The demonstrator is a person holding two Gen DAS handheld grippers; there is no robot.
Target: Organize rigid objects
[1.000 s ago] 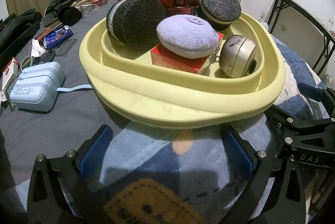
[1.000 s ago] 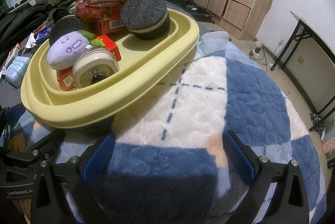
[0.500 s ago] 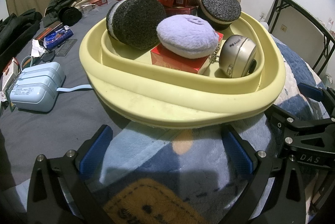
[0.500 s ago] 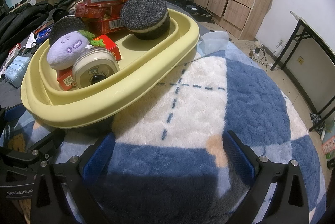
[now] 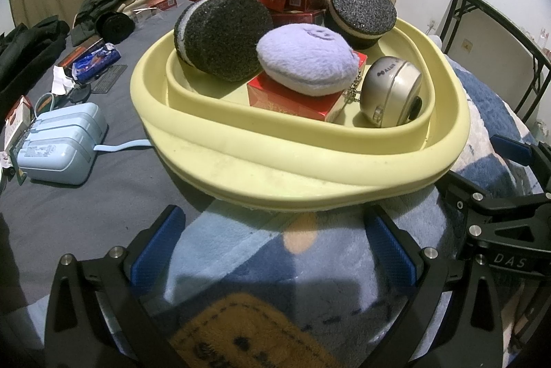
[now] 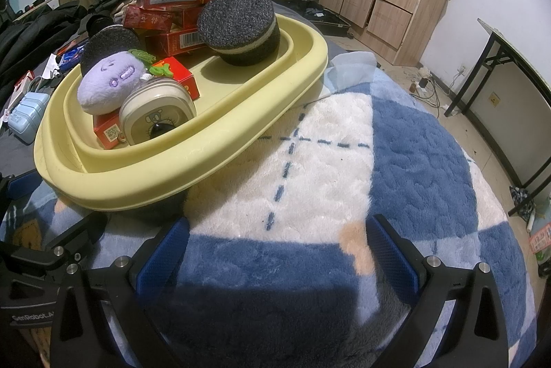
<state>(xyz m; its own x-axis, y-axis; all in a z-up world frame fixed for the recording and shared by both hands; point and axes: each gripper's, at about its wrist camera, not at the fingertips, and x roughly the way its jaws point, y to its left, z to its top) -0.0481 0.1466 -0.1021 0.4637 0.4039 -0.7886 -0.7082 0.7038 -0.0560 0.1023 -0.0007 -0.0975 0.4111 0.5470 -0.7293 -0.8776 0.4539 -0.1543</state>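
Both my grippers, left [image 5: 272,251] and right [image 6: 275,251], gape wide, gripping nothing; yellow tray [image 5: 275,175] at twelve o'clock, cookie plush [image 6: 237,23] inside.

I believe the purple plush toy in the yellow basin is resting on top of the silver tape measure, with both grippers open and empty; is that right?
Not quite. The purple plush toy rests on the red box, not the silver tape measure, which stands beside it in the yellow basin. The left wrist view shows this. Both the left gripper and right gripper are open and empty.
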